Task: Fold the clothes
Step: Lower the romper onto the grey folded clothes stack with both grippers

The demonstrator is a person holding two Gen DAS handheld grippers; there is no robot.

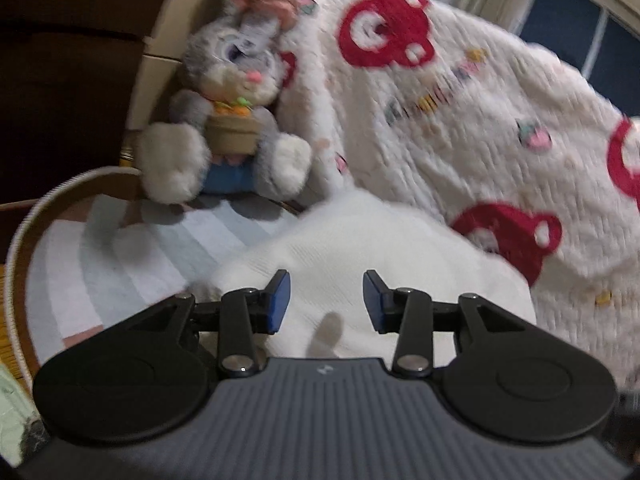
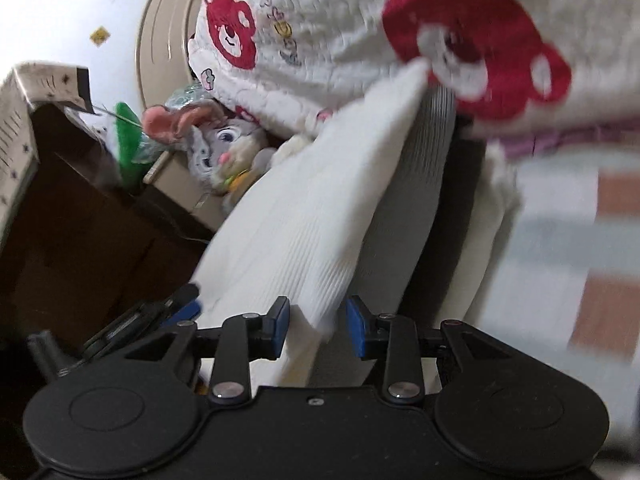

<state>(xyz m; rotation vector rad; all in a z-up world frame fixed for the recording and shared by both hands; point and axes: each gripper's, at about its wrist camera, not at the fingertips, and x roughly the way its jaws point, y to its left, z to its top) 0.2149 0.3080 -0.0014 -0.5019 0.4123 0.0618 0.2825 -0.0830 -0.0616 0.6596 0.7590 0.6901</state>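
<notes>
While the white ribbed garment is seen edge-on from the right wrist view, its long axis is shown running from the right gripper up and away toward the bear blanket, with the ribs lying along that line. One lower corner of the garment hangs between the right gripper's blue pads, which are parted about halfway; the left pad seems to touch the cloth, but a gap is seen at the other pad, so no firm grip can be told. Behind the garment, the left gripper's grey ridged body is seen.

From the left wrist view, the garment is spread as a rounded mound just in front of the left gripper and is pointed toward the blanket, whose edge it meets. The left pads are also held about half apart above the cloth, with nothing pinched between them. A plush rabbit is seated left of the blanket, and a striped sheet is laid below the rabbit, beside the garment.
</notes>
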